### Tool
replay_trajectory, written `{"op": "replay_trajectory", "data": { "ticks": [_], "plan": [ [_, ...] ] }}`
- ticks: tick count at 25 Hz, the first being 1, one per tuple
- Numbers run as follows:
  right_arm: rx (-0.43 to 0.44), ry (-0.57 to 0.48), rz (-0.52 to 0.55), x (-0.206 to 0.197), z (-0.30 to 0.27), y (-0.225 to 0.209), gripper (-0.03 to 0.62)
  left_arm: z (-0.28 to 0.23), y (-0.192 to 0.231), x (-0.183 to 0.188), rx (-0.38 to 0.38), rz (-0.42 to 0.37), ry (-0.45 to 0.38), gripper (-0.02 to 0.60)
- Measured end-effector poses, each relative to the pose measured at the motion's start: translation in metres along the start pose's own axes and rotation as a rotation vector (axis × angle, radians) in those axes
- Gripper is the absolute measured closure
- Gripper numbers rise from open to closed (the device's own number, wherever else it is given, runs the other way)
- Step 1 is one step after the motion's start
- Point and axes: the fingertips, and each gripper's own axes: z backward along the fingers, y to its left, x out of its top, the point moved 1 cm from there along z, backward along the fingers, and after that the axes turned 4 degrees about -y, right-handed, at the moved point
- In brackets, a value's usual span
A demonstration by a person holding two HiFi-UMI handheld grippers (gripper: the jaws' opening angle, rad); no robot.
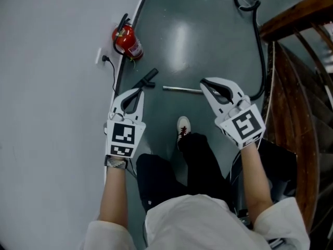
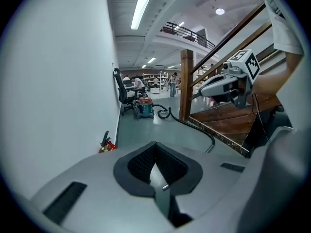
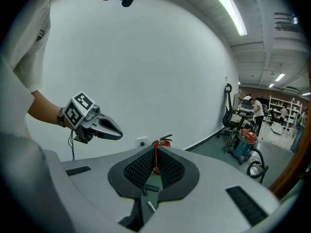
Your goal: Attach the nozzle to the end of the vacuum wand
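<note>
Head view, largest first.

- Grey floor [image 1: 208, 30] fills the centre; white wall [image 1: 47, 87] at 9 o'clock, wooden staircase [image 1: 299, 82] at 3 o'clock.
- Black hose [image 1: 261, 51] runs along the foot of the stairs.
- Left hand-held gripper [image 1: 139, 91]: jaws pressed together, nothing between them. Confirmed in the left gripper view.
- Right hand-held gripper [image 1: 204, 82]: jaws pressed together, likewise empty.
- Red fire extinguisher [image 1: 127, 41] stands against the wall, at 12 o'clock of the left hand-held gripper.
- Metal wand [image 1: 182, 89] lies flat on the floor between the two gripper tips, at 12 o'clock of the person's shoe [image 1: 183, 125].
- Black nozzle [image 1: 148, 79] lies on the floor at 10 o'clock of the wand's left end, apart from it, unattached.
</note>
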Motion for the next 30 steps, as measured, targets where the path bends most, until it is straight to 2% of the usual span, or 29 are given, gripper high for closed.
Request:
{"op": "replay_trajectory", "data": {
  "ticks": [12, 18, 21, 30],
  "plan": [
    [0.02, -0.005, 0.006, -0.091, -0.044, -0.014, 0.566, -0.066, 0.005, -0.087, -0.009, -0.003, 0.001, 0.584],
    [-0.013, 0.037, 0.035, -0.152, -0.069, -0.02, 0.566, -0.1, 0.015, -0.135, -0.016, -0.008, -0.015, 0.584],
    [-0.024, 0.016, 0.027, -0.177, -0.07, -0.024, 0.566, -0.111, 0.009, -0.156, -0.017, -0.02, -0.015, 0.584],
    [0.001, 0.002, 0.021, -0.247, -0.102, -0.009, 0.566, -0.139, 0.005, -0.224, -0.029, -0.039, -0.022, 0.584]
  ]
}}
